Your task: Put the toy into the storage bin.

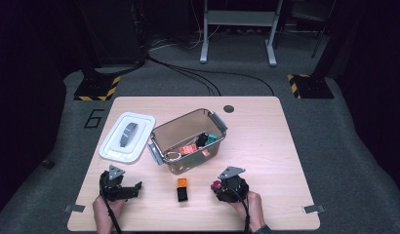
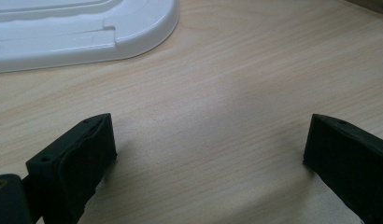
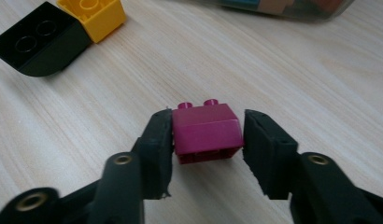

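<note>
on the wooden table (image 1: 266,146), near the bin (image 1: 188,141), the right gripper (image 3: 208,140) clasped a magenta brick (image 3: 206,130), seemingly to lift it binward, while the left gripper (image 2: 208,154) waited, gaping, holding nothing.

bare table (image 1: 266,146) right of the bin (image 1: 188,141); blocks (image 1: 182,189) sit between the hands.
</note>
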